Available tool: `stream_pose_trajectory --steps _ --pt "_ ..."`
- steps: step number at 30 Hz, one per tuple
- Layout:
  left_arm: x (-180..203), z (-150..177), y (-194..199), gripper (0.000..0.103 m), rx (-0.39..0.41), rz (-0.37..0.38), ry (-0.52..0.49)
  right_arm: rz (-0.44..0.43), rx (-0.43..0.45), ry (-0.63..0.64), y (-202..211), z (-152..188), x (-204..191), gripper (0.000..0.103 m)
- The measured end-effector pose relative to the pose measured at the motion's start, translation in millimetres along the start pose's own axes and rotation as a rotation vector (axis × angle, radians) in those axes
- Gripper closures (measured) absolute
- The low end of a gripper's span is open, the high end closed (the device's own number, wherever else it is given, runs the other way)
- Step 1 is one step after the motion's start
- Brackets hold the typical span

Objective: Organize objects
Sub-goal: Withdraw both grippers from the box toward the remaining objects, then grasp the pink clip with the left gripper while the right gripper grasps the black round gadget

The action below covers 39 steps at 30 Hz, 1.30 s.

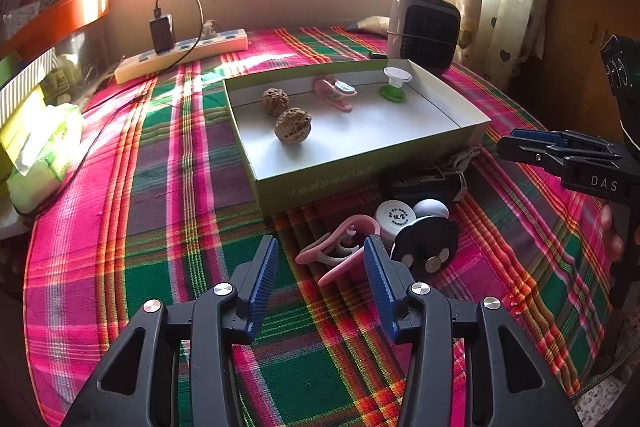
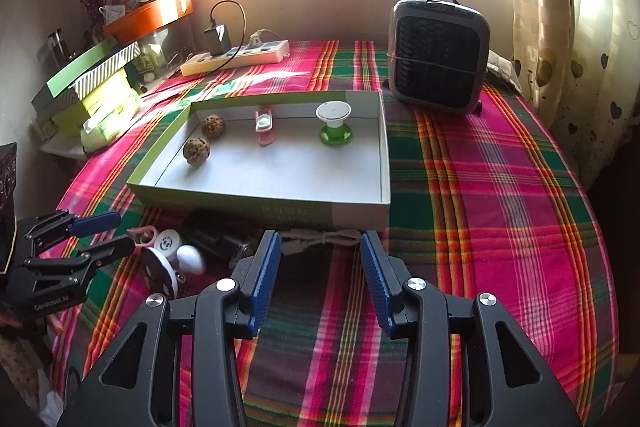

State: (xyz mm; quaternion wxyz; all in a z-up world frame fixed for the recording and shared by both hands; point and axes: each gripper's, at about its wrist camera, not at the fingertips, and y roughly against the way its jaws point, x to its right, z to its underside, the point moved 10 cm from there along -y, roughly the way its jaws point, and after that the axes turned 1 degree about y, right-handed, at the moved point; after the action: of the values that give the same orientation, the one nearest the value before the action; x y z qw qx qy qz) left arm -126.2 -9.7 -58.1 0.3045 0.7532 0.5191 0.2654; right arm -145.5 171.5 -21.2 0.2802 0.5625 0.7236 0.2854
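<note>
A shallow green-sided box (image 1: 460, 125) (image 2: 360, 215) lies on the plaid cloth. In it are two walnuts (image 1: 293, 126) (image 2: 196, 151), a pink gadget (image 1: 334, 93) (image 2: 264, 125) and a green-and-white stand (image 1: 396, 83) (image 2: 334, 125). In front of the box lie a pink clip (image 1: 340, 247) (image 2: 142, 235), a small white jar (image 1: 391, 219) (image 2: 167, 243), a white ball (image 1: 431, 209) (image 2: 192, 259), a black disc (image 1: 426, 243) and a black adapter with cable (image 1: 424, 183) (image 2: 218, 241). My left gripper (image 1: 322, 273) (image 2: 108, 233) is open, just before the pink clip. My right gripper (image 2: 318, 265) (image 1: 516, 143) is open and empty, near the cable.
A grey heater (image 1: 424, 27) (image 2: 438, 57) stands behind the box on the right. A power strip with a charger (image 1: 180, 47) (image 2: 236, 53) lies at the back left. Boxes and a tissue pack (image 1: 40, 151) (image 2: 108, 123) crowd the left edge. A curtain (image 2: 580, 27) hangs on the right.
</note>
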Motion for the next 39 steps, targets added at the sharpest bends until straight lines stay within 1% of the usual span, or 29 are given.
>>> stream_pose_trajectory --steps 3,6,11,18,24,26,28,30,34,39 --pt "1.7 0.2 -1.2 0.059 0.0 0.002 -0.019 -0.018 -0.014 0.017 -1.1 6.8 -8.9 0.06" --pt "3.4 1.4 -5.8 0.059 -0.017 0.018 -0.043 -0.037 -0.023 0.028 -1.1 12.2 -17.5 0.06" --pt "6.9 -0.9 -12.8 0.058 -0.022 0.006 -0.101 -0.055 -0.033 0.043 -0.8 17.4 -28.4 0.059" --pt "8.9 0.2 -22.4 0.058 -0.054 0.0 -0.129 -0.07 -0.045 0.048 -1.1 21.5 -37.2 0.059" --pt "0.0 0.7 -20.8 0.058 -0.051 -0.005 -0.08 -0.12 -0.056 0.062 -3.4 23.3 -52.8 0.059" --pt "-4.2 0.9 -19.8 0.06 -0.048 -0.008 -0.063 -0.141 -0.062 0.075 -5.1 24.2 -60.9 0.059" --pt "-9.7 0.9 -18.8 0.069 -0.044 -0.018 -0.042 -0.161 -0.06 0.093 -5.3 24.5 -69.9 0.059" --pt "-14.8 1.1 -17.6 0.072 -0.042 -0.022 -0.021 -0.186 -0.055 0.109 -4.6 24.5 -79.1 0.059" --pt "-22.4 3.4 -15.0 0.076 -0.039 -0.04 -0.001 -0.219 -0.06 0.14 -6.3 25.9 -96.6 0.059" --pt "-27.2 7.6 -10.9 0.076 -0.039 -0.048 0.008 -0.239 -0.081 0.152 -13.8 29.3 -111.2 0.059"
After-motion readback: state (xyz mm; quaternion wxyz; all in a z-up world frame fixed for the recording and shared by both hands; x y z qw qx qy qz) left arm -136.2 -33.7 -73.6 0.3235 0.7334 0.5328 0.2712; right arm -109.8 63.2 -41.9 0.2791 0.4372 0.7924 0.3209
